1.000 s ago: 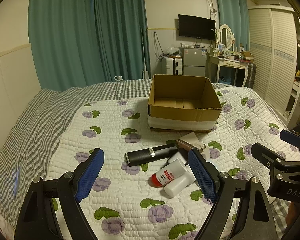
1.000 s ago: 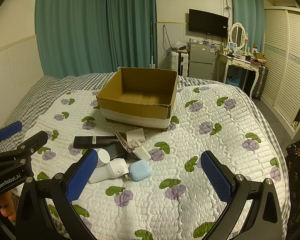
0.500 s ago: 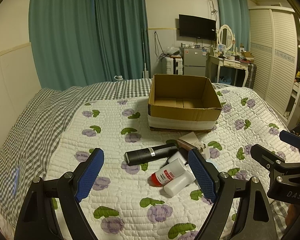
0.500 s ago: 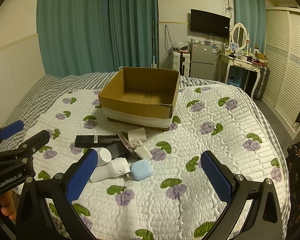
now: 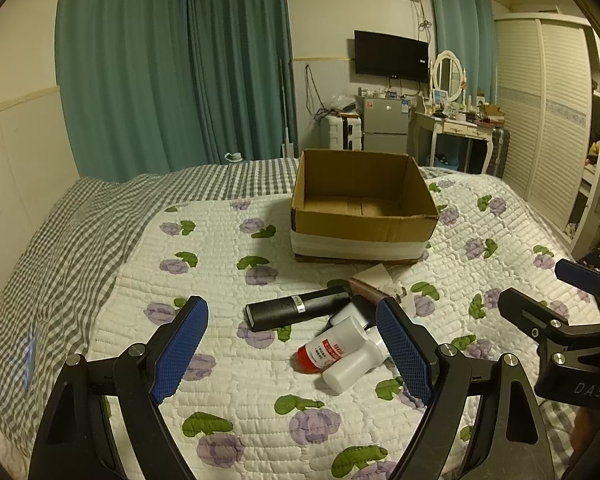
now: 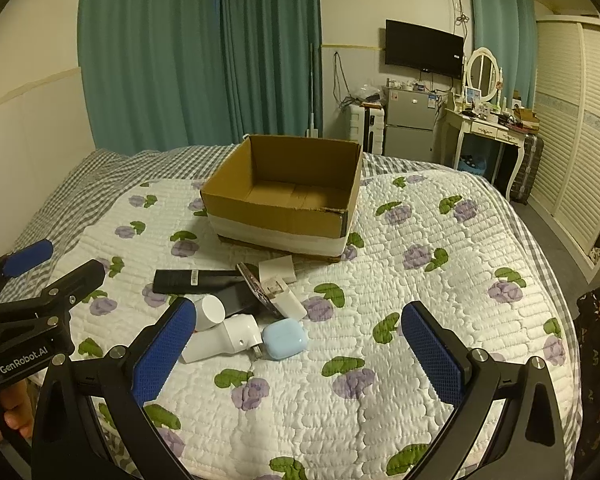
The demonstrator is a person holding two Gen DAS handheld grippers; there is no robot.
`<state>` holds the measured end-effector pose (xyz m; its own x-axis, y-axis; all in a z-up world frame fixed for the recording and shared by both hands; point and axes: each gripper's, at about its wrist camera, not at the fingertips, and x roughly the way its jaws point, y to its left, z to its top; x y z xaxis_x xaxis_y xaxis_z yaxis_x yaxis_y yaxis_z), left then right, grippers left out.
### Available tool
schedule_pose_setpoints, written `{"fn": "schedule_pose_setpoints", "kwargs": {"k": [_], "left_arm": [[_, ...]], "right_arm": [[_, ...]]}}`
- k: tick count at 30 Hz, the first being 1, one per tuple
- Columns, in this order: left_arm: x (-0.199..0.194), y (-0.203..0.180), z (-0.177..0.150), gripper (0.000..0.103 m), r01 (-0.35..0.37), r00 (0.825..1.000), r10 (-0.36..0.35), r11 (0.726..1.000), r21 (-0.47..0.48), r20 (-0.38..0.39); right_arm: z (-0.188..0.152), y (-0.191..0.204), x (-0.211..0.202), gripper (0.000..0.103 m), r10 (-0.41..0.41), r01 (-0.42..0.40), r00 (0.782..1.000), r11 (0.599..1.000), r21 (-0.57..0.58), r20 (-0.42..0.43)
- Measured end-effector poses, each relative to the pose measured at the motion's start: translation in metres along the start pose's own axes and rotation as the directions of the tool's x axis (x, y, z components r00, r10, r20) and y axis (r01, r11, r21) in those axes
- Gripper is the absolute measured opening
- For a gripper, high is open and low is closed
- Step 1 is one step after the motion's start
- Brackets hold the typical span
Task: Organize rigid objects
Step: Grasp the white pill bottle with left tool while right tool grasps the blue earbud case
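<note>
Open brown cardboard box [image 6: 284, 208] with white band, upright on quilt, black cylinder [image 5: 298, 307] lying before it, red-capped white bottle [image 5: 332, 349], plain white bottle [image 5: 354, 366], pale blue case [image 6: 285, 338], white charger [image 6: 277, 269], perhaps a phone [image 6: 256, 289], clustered touching

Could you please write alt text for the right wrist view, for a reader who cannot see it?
The open right gripper hovers over a floral quilt, with nothing between its blue pads. Ahead lies a pile holding a light blue case, white bottles and a black tube; beyond it sits an empty cardboard box.
</note>
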<state>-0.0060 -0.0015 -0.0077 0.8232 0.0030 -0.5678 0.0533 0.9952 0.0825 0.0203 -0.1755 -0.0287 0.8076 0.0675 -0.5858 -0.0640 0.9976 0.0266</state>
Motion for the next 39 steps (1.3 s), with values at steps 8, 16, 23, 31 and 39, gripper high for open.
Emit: {"fn": "schedule_pose_setpoints", "kwargs": {"k": [8,16,23,31,39], "left_arm": [[0.044,-0.008,-0.025,0.088,-0.006,0.992,0.006,1.000,0.001,-0.128],[0.101,-0.030,-0.051,0.088,0.037,0.966,-0.022,0.998,0.053,-0.256],[0.140,-0.039,-0.044,0.087,0.069,0.956,-0.027,0.989,0.134,-0.293],[0.178,-0.028,-0.033,0.084,0.112,0.938,-0.064,0.986,0.123,-0.339],[0.170,-0.018,-0.038,0.044,0.216,0.912,-0.173,0.973,0.077,-0.373]], "right_arm": [[-0.016,-0.012,0.044,0.103,0.005,-0.007,0.995,1.000,-0.023,-0.103],[-0.032,-0.032,0.077,0.102,0.058,-0.052,0.980,0.998,0.038,-0.192],[-0.035,-0.032,0.098,0.102,0.085,-0.074,0.966,0.996,0.055,-0.243],[-0.036,-0.027,0.116,0.102,0.077,-0.066,0.954,0.997,0.045,-0.289],[-0.039,-0.012,0.146,0.098,0.042,-0.051,0.935,0.999,-0.017,-0.351]]}}
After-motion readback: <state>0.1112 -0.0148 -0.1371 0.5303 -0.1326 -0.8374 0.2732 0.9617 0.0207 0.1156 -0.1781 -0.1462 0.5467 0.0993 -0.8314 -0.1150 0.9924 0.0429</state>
